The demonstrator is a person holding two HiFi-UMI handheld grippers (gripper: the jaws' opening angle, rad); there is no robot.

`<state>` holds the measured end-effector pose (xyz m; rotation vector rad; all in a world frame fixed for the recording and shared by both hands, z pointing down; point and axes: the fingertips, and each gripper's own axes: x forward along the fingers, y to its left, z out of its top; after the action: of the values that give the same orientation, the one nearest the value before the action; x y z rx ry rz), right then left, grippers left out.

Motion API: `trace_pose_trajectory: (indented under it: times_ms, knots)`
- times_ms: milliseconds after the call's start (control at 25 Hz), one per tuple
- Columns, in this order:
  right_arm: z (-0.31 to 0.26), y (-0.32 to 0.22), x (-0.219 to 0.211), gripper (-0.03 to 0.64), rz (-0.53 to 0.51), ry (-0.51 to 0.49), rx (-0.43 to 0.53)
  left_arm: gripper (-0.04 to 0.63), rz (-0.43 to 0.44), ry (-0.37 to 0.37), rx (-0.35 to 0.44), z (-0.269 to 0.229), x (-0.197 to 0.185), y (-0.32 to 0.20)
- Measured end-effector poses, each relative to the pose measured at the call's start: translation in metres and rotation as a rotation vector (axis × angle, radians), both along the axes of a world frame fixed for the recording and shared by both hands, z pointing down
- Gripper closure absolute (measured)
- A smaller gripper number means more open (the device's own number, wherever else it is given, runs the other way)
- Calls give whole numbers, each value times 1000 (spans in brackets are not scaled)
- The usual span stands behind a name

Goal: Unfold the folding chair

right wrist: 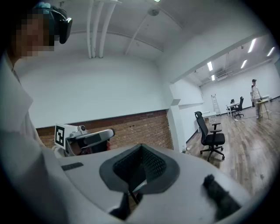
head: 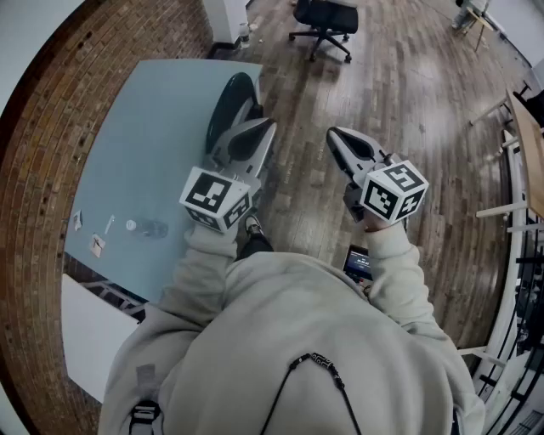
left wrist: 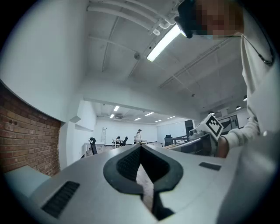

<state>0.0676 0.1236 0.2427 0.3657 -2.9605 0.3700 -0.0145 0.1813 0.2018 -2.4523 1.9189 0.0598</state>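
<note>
Both grippers are clenched with nothing between their jaws. The left gripper (head: 259,132) and the right gripper (head: 336,138) are held side by side in front of the person's chest, apart from each other, over the wood floor (head: 408,102). In the left gripper view its jaws (left wrist: 141,146) meet at the tip, and the right gripper view shows the same closed tip (right wrist: 141,146). Each view also catches the other gripper's marker cube off to the side.

A pale blue table (head: 144,127) stands to the person's left against a brick wall (head: 51,127). A dark rounded panel (head: 231,93) stands against the tabletop's right edge, just beyond the left gripper's tip. Whether it is the folding chair cannot be told from these views.

A clear bottle (head: 151,228) lies near the tabletop's near edge, with a few small white items (head: 98,245) beside it. A black office chair (head: 327,17) stands farther off on the floor, past the table's far end.
</note>
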Motion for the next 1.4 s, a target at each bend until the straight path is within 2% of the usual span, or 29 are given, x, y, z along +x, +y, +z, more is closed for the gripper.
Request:
trace_pose_trajectory:
  times_ms: [200, 320, 400, 520, 680, 880, 1040, 1120, 1200, 1240, 1360, 1400]
  knots:
    - [15, -50, -67, 609, 54, 3, 2, 589, 76, -66, 10, 10, -61, -47]
    - [13, -91, -101, 609, 117, 11, 6, 589, 126, -44, 12, 16, -99, -90]
    - [12, -118, -110, 609, 158, 28, 12, 589, 167, -20, 0, 21, -115, -120]
    - [18, -155, -100, 609, 234, 48, 1, 589, 199, -5, -33, 33, -135, -154]
    - [22, -189, -87, 609, 296, 37, -23, 589, 181, 31, -33, 36, -150, -176]
    - [14, -204, -98, 609, 248, 21, -1, 589, 150, 12, -50, 38, -153, -185]
    - [18, -228, -121, 609, 188, -5, -34, 588, 85, 6, -64, 34, -172, -199]
    - [29, -236, -138, 609, 169, 0, -44, 588, 49, 21, -110, 48, -191, -204]
    - [57, -240, -161, 609, 136, 17, -94, 574, 2, 17, -198, 76, -210, -202]
    - [76, -240, -174, 609, 112, 33, -129, 547, -30, 9, -245, 91, -221, -198]
    - [144, -238, -217, 602, 37, 100, -235, 368, -125, 6, -335, 133, -255, -193]
    - [169, -236, -232, 539, 12, 129, -278, 287, -147, 15, -364, 147, -266, -192]
